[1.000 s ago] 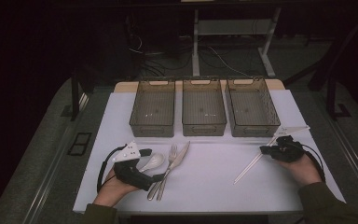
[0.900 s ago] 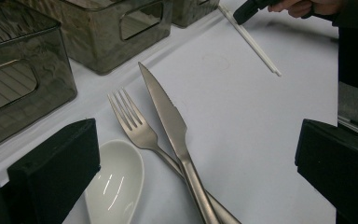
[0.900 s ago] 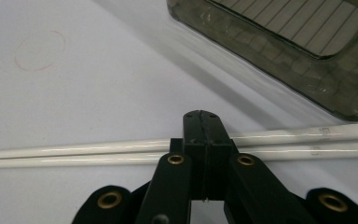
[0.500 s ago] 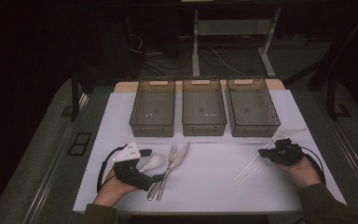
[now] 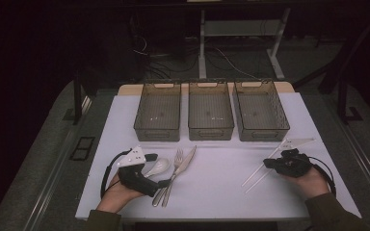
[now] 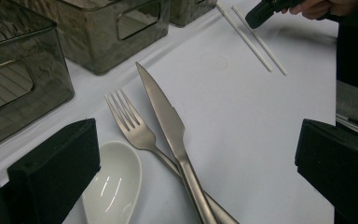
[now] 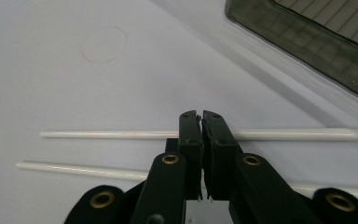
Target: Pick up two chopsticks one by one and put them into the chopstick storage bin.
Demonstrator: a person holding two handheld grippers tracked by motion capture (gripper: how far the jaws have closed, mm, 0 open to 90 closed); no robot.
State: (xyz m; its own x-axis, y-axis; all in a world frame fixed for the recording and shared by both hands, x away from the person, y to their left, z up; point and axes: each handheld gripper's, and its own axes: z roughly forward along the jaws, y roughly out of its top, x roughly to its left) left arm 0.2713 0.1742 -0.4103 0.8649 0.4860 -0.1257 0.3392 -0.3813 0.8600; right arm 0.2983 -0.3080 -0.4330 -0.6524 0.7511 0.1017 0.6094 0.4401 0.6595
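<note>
two white chopsticks (image 7: 121,134) lay side by side on the counter (image 5: 212,192), well apart from the three bins (image 5: 211,113), likely awaiting sorting. the right claw (image 7: 201,122) hovered over them, jaws all but together with nothing between. the left claw (image 6: 196,154) stood wide apart, empty, above the spoon (image 6: 114,179), fork (image 6: 135,128) and knife (image 6: 165,116).

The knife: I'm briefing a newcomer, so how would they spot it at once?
Start at the three grey bins in a row. On the white mat before the leftmost lies the knife, crossing a fork; its plain blade, without tines, sets it apart.
</note>
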